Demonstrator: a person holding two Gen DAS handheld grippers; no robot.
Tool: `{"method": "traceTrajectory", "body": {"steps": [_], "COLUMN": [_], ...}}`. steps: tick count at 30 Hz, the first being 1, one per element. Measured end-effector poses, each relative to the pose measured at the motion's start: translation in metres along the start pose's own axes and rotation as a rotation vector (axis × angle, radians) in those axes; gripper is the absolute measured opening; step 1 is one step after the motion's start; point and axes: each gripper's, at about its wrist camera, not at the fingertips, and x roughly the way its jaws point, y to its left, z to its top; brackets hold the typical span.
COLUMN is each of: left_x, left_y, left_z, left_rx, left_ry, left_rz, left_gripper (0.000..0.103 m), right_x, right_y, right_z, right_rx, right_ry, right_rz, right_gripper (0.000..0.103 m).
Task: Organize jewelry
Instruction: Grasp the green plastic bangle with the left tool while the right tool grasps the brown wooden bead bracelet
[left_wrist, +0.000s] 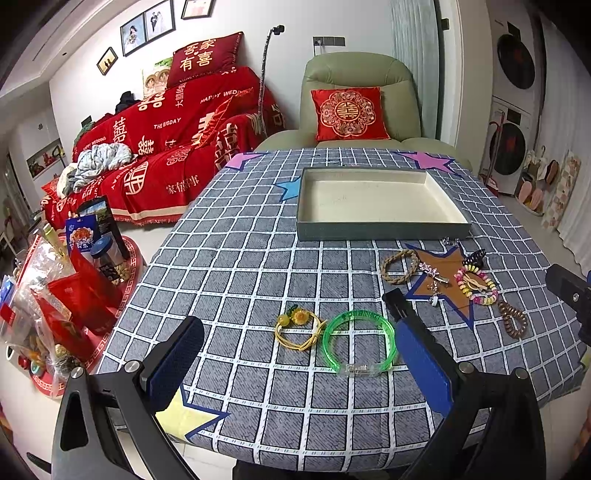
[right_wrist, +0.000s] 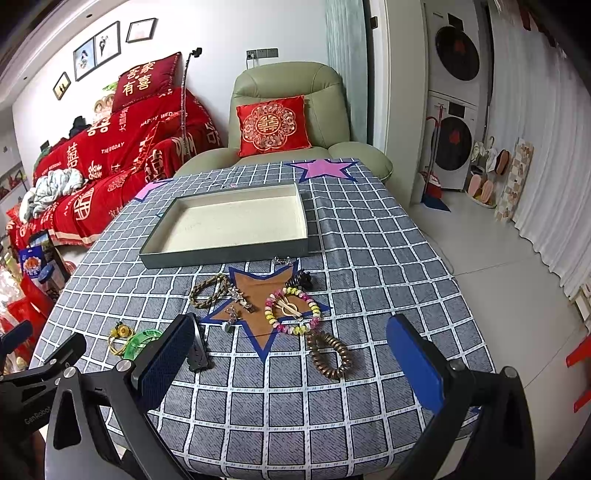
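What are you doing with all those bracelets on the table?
Tidying jewelry into the tray, which has nothing in it yet. The left gripper hovers open over the green bangle and yellow flower hair tie. The right gripper hovers open near the brown bead bracelet. Nothing is picked up so far.

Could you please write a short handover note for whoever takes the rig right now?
Left tongs: open, empty, hovering over the green bangle and yellow hair tie.
Right tongs: open, empty, hovering near the brown bead bracelet.
Tray: nothing in it, at the far side of the table.
Braided bracelet, pastel bead bracelet, silver pieces and black claw clip lie on or around the brown star.
Done: nothing yet.
Left: move every piece into the tray.
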Motion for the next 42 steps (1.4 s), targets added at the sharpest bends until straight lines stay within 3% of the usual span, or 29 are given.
{"method": "traceTrajectory", "body": {"steps": [6,12,23,24,29,31,35,36,40,42], "left_x": [0.020,0.045,0.071,0.075,0.088,0.089,0.093,0.095,0.096,0.095], "left_y": [0.009,0.003,-0.022,-0.023,-0.024,-0.026,-0.031,-0.032,-0.032,-0.030], "left_z": [-0.006,-0.019,-0.027,-0.026,-0.026,-0.025,-0.022,-0.023,-0.025,-0.025], "left_rx": [-0.017,-0.006,0.001,-0.004,-0.041,-0.042,-0.037,-0.039,-0.044,-0.045], "left_ry": [0.055,0.146,0.220,0.229,0.262,0.259,0.271,0.281,0.287,0.280], "left_rz": [0.001,-0.060,-0.138,-0.138,-0.150,-0.153,-0.167,-0.177,-0.200,-0.208], "left_gripper": [0.103,0.103,0.103,0.095,0.093,0.087,0.074,0.067,0.064,0.051], "right_x": [0.018,0.042,0.095,0.101,0.117,0.122,0.125,0.124,0.121,0.121], "right_y": [-0.011,-0.034,-0.068,-0.070,-0.077,-0.077,-0.072,-0.070,-0.068,-0.072], "right_z": [-0.012,-0.023,-0.036,-0.036,-0.038,-0.039,-0.039,-0.039,-0.039,-0.040], "right_rx": [0.000,0.023,0.058,0.058,0.059,0.054,0.050,0.045,0.065,0.100], "right_ry": [0.032,0.113,0.272,0.288,0.321,0.333,0.333,0.329,0.337,0.339], "right_rz": [-0.026,-0.050,-0.067,-0.070,-0.068,-0.061,-0.021,-0.014,0.024,0.050], "right_gripper": [0.103,0.103,0.103,0.103,0.101,0.093,0.085,0.083,0.071,0.064]}}
